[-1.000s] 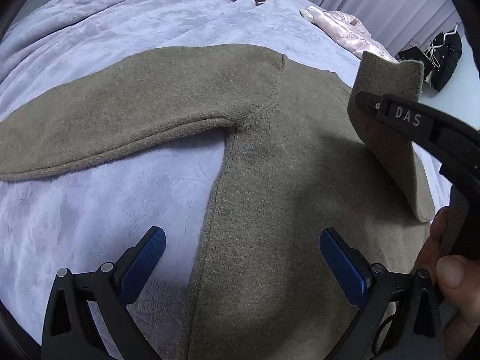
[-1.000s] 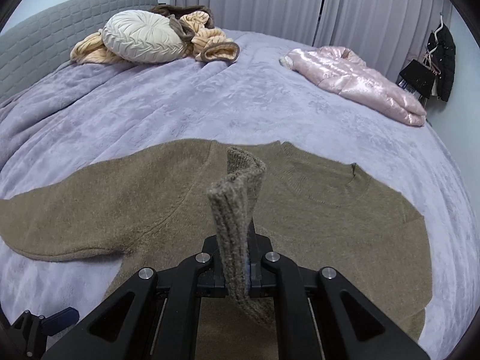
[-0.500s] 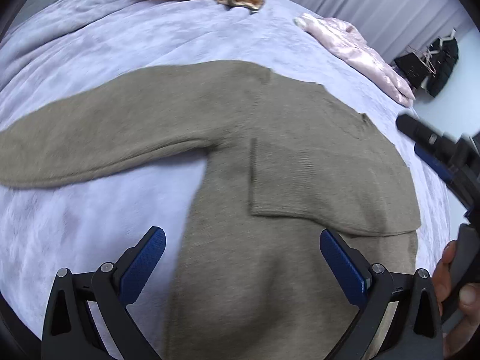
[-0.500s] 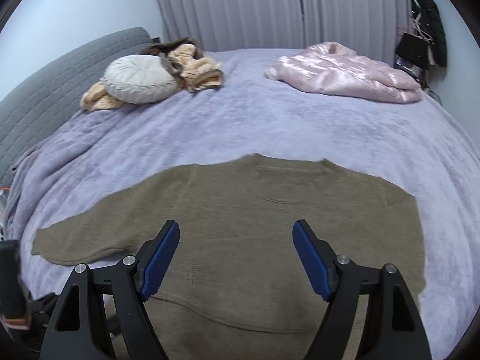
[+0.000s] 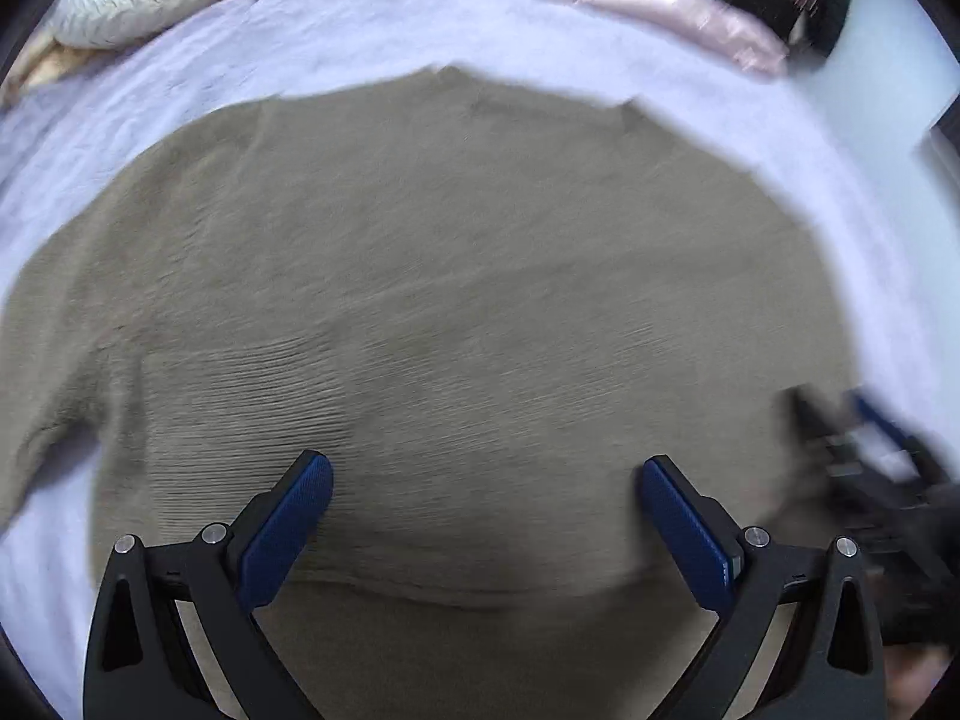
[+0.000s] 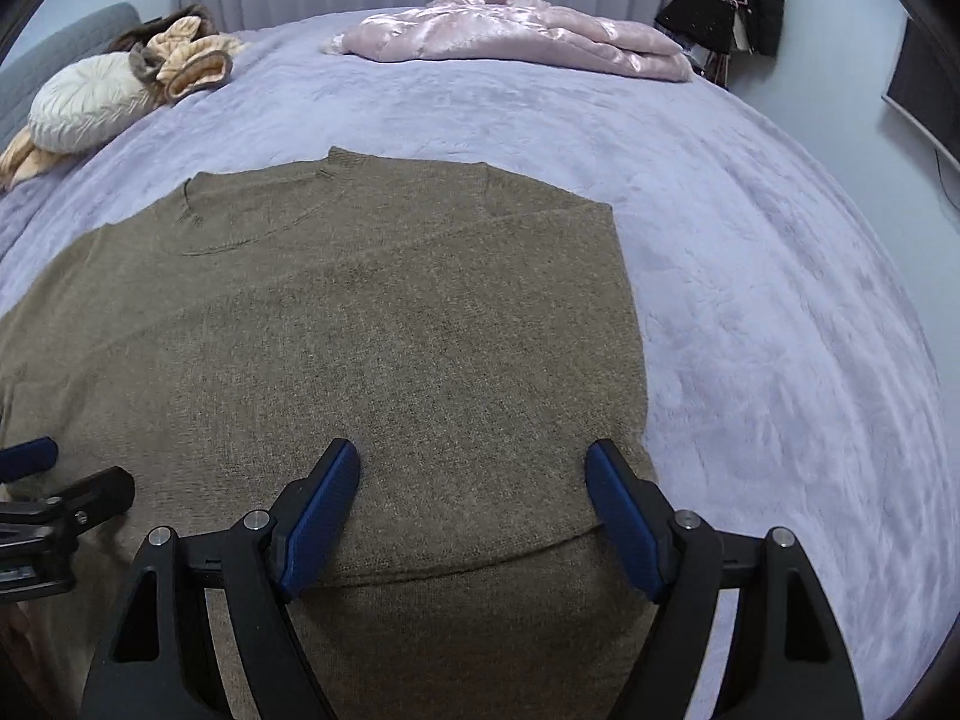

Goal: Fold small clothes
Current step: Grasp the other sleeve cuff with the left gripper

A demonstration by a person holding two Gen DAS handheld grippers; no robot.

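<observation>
The olive sweater lies flat on the lavender bedspread, its right sleeve now folded across the body. The right gripper, having dropped the cuff, hovers spread; the left gripper, spread too, has apparently swung over the blurred knit.

The bed is covered with a lavender plush blanket. A brown knit sweater lies flat at the near centre, one sleeve folded across its body. A pink shiny jacket lies at the far edge. A round cream cushion and tan garment lie far left.
</observation>
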